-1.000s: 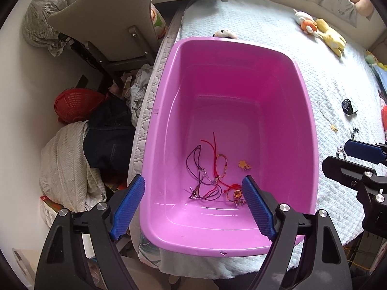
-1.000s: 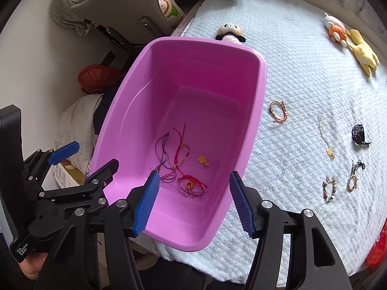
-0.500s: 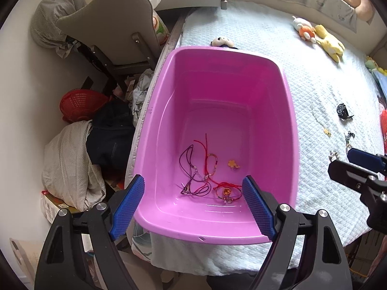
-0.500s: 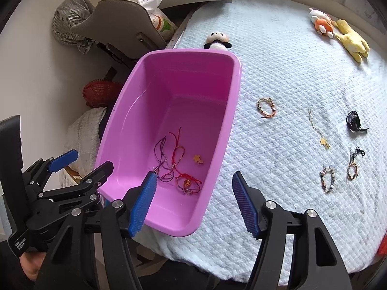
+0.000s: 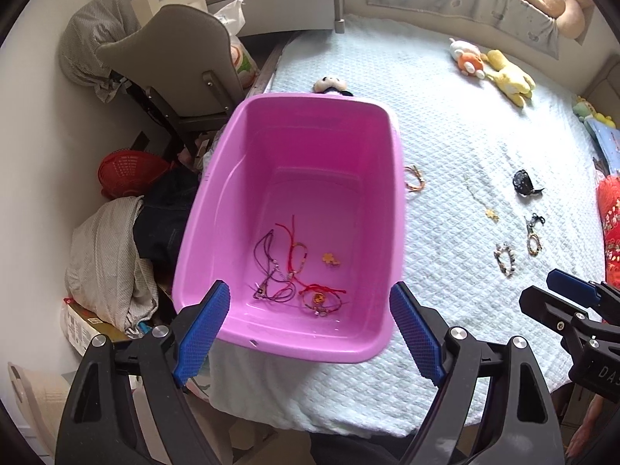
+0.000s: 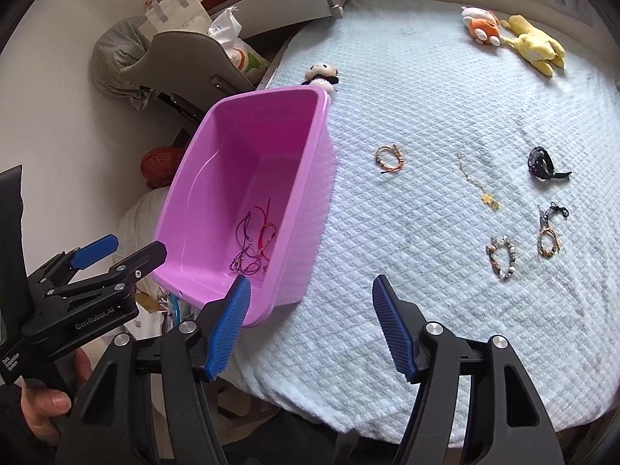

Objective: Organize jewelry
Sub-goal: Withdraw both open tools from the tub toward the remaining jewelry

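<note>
We hold our left gripper (image 5: 310, 327) above the near end of the pink tub (image 5: 393, 178), its blue pads spread wide with nothing between them. On the tub's floor lies a tangle of cord jewelry: a purple cord necklace (image 5: 267, 267), a red string bracelet (image 5: 296, 250), a red bracelet with a round charm (image 5: 319, 298) and, at about 3 o'clock from the tangle, a small yellow flower charm (image 5: 330, 259).

Our right gripper (image 6: 310, 327) hangs over the pale blue quilt (image 6: 426, 97) just beside the tub's right wall, its fingers also gaping and gripping nothing. Out on the quilt, from our right wrist camera, an orange cord bracelet (image 6: 389, 159) sits at 12 o'clock from that gripper. Toward 1 o'clock lies a thin gold chain with a yellow pendant (image 6: 478, 184); toward 2 o'clock, a pale beaded bracelet (image 6: 502, 257) and, just beside it, a brown beaded bracelet (image 6: 548, 242) on a dark cord. A black watch (image 6: 542, 162) sits farther off at 2 o'clock.

A panda plush (image 6: 321, 73) touches the tub's far rim.
</note>
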Available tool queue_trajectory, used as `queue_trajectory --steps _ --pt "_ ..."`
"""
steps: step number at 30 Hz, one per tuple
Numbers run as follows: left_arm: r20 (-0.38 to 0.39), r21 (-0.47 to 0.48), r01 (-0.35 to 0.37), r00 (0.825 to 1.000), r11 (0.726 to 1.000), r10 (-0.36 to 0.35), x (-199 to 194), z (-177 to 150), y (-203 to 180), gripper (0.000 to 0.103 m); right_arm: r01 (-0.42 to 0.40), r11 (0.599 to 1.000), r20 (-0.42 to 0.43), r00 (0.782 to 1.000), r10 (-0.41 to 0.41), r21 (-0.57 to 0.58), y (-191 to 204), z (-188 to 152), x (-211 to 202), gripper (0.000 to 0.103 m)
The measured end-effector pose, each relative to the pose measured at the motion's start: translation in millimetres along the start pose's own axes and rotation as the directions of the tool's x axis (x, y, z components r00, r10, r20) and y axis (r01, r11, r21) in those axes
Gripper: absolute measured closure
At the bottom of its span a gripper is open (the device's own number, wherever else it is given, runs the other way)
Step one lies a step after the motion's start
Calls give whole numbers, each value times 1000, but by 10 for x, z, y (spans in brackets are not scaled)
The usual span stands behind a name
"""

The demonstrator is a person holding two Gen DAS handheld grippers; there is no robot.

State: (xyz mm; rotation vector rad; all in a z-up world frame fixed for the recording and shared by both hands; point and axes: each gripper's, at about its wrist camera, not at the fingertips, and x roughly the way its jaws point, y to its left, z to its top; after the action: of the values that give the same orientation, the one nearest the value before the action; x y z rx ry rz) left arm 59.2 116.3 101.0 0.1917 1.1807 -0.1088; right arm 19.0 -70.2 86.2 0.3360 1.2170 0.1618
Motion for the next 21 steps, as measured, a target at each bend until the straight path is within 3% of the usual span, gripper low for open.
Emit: queue_trajectory --steps 11,21 --pt "38 54 27 999 998 -30 -336 -174 -807 18 26 994 44 999 -30 102 -915 -471 -452 40" --pt "31 156 79 996 985 -85 -396 -210 -1386 18 63 976 89 993 -83 208 -1435 -846 -631 40"
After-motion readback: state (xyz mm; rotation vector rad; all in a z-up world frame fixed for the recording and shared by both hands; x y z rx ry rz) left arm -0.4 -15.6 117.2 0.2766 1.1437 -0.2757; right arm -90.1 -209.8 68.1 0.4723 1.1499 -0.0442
